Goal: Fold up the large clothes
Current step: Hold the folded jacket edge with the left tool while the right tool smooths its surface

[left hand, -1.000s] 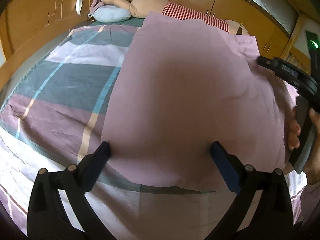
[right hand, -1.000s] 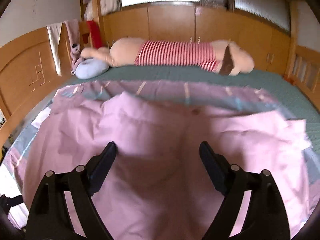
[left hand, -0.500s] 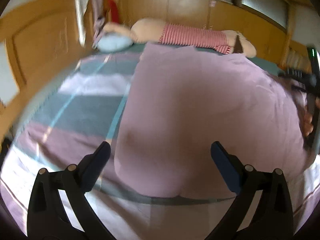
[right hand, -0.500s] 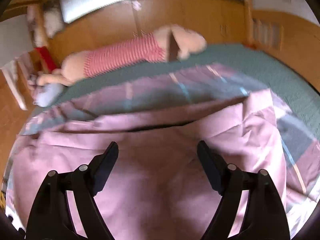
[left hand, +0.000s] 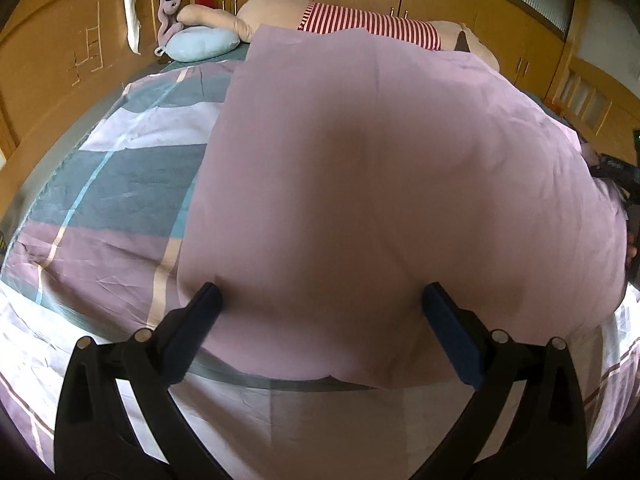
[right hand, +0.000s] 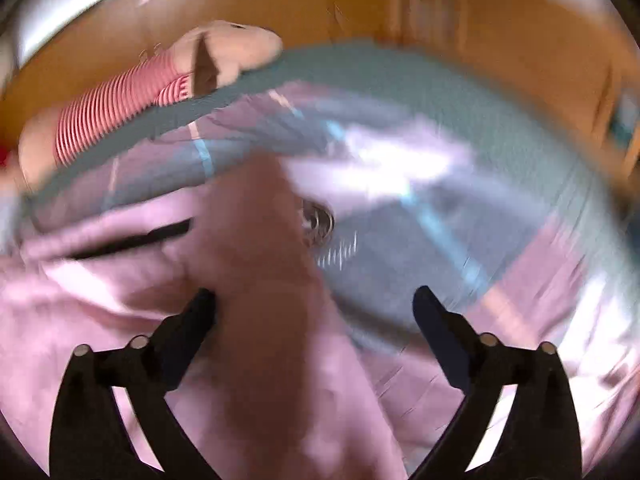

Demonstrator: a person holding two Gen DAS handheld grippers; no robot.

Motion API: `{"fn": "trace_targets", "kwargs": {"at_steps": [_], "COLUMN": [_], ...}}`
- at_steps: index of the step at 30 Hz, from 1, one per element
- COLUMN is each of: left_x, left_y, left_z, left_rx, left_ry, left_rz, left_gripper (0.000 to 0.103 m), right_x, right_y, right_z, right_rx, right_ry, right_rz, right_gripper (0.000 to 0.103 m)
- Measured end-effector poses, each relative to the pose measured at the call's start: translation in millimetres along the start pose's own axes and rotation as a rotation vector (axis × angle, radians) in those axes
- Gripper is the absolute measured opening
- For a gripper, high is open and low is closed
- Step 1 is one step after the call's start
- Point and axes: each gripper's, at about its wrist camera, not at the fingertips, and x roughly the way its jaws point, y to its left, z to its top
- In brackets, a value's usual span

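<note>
One pink cloth (left hand: 380,184) lies on the bed (left hand: 100,184), folded over a striped quilt cover (left hand: 120,200) of grey, lilac and white bands. Two grippers are present. One long plush toy in a red-and-white striped shirt (left hand: 360,24) lies across the far end of the bed, and one pale blue cushion (left hand: 200,44) sits beside it, ahead and to the left of the left gripper.

The cloth's long axis runs from just in front of the left gripper (left hand: 320,316) straight away toward the plush toy; its left edge is straight, and its near edge curves between the gripper's fingers. The left gripper's jaws stand wide apart with the cloth's near hem lying between them, and no pad presses on it.

In the right wrist view, which is badly blurred, the right gripper (right hand: 316,312) has its jaws opening, close to their widest. A raised ridge of the pink cloth (right hand: 256,280) runs between the fingers, close to the left finger, but nothing is clamped. A small round metallic item (right hand: 318,220) shows ahead of this gripper; what it is cannot be told.

The right gripper's body (left hand: 624,176) and part of a hand (left hand: 631,246) appear at the left gripper's far right, at the cloth's right edge.

No containers are in view.
</note>
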Motion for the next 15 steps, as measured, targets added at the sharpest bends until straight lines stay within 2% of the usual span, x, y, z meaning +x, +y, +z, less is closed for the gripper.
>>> {"fn": "trace_targets", "kwargs": {"at_steps": [2, 4, 6, 8, 11, 15], "left_x": [1.6, 1.7, 4.3, 5.5, 5.9, 6.3], "left_y": [-1.2, -4.4, -4.1, -3.2, -2.9, -1.2], "left_z": [0.8, -2.2, -1.9, -0.6, 0.0, 0.3], "left_rx": [0.008, 0.009, 0.009, 0.009, 0.010, 0.004], "left_ry": [-0.001, 0.004, 0.006, 0.007, 0.007, 0.013], "left_rz": [0.013, 0.019, 0.020, 0.021, 0.023, 0.015], "left_gripper": [0.101, 0.101, 0.101, 0.101, 0.101, 0.101], "right_x": [-3.0, -20.5, -41.0, -62.7, -91.5, -131.0], "right_y": [-19.8, -13.2, 7.6, 36.4, 86.1, 154.2], "right_z": [-2.1, -5.8, -12.1, -22.7, -44.8, -95.6], "right_rx": [0.112, 0.098, 0.038, -0.050, -0.207, -0.466], "right_ry": [0.003, -0.067, -0.125, -0.145, -0.157, -0.166], "right_rz": [0.065, 0.048, 0.083, 0.200, 0.303, 0.432], "right_gripper": [0.099, 0.099, 0.099, 0.099, 0.099, 0.099]}}
